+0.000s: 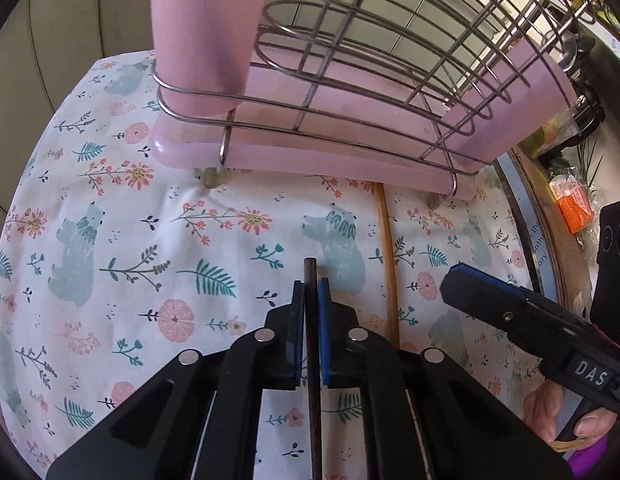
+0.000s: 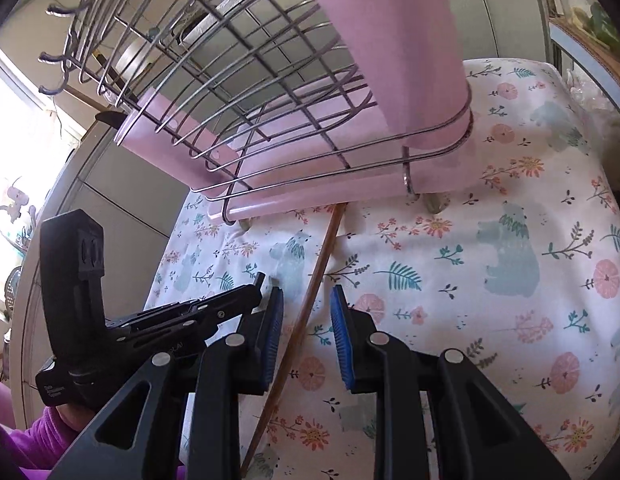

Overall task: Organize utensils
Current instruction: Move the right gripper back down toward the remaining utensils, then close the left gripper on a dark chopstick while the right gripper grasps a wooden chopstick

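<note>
— Jaws first: how do they stand?

— On the left gripper they are clenched on a dark chopstick, whose tip sticks out just past the blue pads. On the right gripper they stand apart, released, with a light wooden chopstick lying between them on the cloth, touching neither pad as far as I can see.

— And the surface?

— A worktop under a white cloth printed with bears, ferns and pink flowers. On it stands a wire rack over a pink drip tray, with a tall pink cup at one end.

— Where does the light chopstick run?

— From near the camera up to the tray's front edge, its far end just at the rack. The dark one lies beside it, well short of the tray.

— The room?

— Pale panelled walls behind; a bright window at one side.
</note>
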